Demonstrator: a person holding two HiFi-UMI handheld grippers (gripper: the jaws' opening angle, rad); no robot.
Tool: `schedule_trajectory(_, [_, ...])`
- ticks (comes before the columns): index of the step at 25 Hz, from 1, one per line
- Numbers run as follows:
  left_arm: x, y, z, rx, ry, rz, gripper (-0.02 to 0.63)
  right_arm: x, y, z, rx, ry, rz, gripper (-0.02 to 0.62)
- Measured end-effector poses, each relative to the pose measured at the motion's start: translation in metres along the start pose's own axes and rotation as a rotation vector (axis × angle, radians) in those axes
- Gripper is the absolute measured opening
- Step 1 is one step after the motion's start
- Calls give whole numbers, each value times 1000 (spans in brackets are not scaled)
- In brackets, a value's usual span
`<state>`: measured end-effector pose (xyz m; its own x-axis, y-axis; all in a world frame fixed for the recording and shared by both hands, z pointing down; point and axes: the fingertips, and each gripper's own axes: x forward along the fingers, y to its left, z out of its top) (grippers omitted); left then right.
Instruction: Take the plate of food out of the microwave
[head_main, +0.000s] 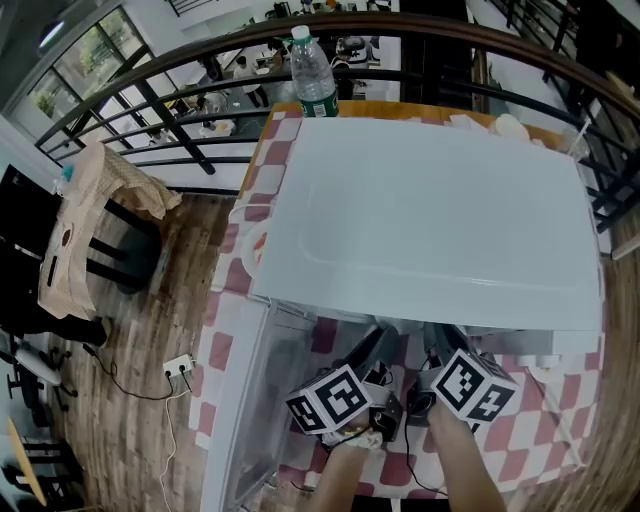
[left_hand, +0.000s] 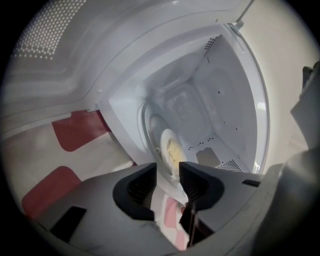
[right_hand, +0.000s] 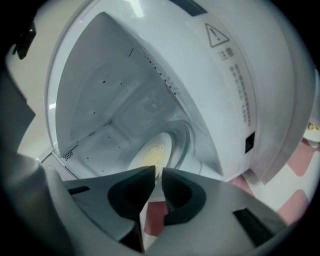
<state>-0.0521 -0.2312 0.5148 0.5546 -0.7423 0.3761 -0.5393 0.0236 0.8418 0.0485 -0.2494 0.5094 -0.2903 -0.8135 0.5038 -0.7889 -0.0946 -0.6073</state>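
Observation:
A white microwave (head_main: 430, 200) stands on a red-and-white checked tablecloth (head_main: 545, 440), its door (head_main: 240, 410) swung open to the left. Inside, a white plate (left_hand: 171, 150) of yellow food (right_hand: 152, 154) lies on the glass turntable (left_hand: 150, 125). Both grippers are held at the mouth of the cavity, short of the plate. My left gripper (left_hand: 169, 181) is open with a wide gap, and only the microwave's front sill shows between its jaws. My right gripper (right_hand: 158, 176) has its jaws a narrow slit apart, empty. In the head view their marker cubes (head_main: 330, 398) (head_main: 472, 385) show below the microwave's front edge.
A clear water bottle (head_main: 312, 72) with a green label stands behind the microwave. A dark railing (head_main: 150, 80) runs past the table's far side. To the left, a chair with a tan bag (head_main: 95, 215) stands on the wooden floor, near a power strip (head_main: 178, 367).

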Motion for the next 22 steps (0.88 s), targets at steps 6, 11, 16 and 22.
schedule_trajectory(6, [1, 5, 2, -74, 7, -15, 179, -4, 1, -4, -9, 9, 7, 23])
schedule_trajectory(11, [11, 2, -1, -113, 56, -26, 181, -6, 2, -7, 29, 12, 31, 21])
schedule_trajectory(16, [14, 6, -5, -112, 73, -3, 184, -8, -1, -9, 43, 13, 31, 21])
schedule_trajectory(22, [15, 10, -5, -134, 55, 10, 167, -8, -1, -14, 49, 17, 25, 21])
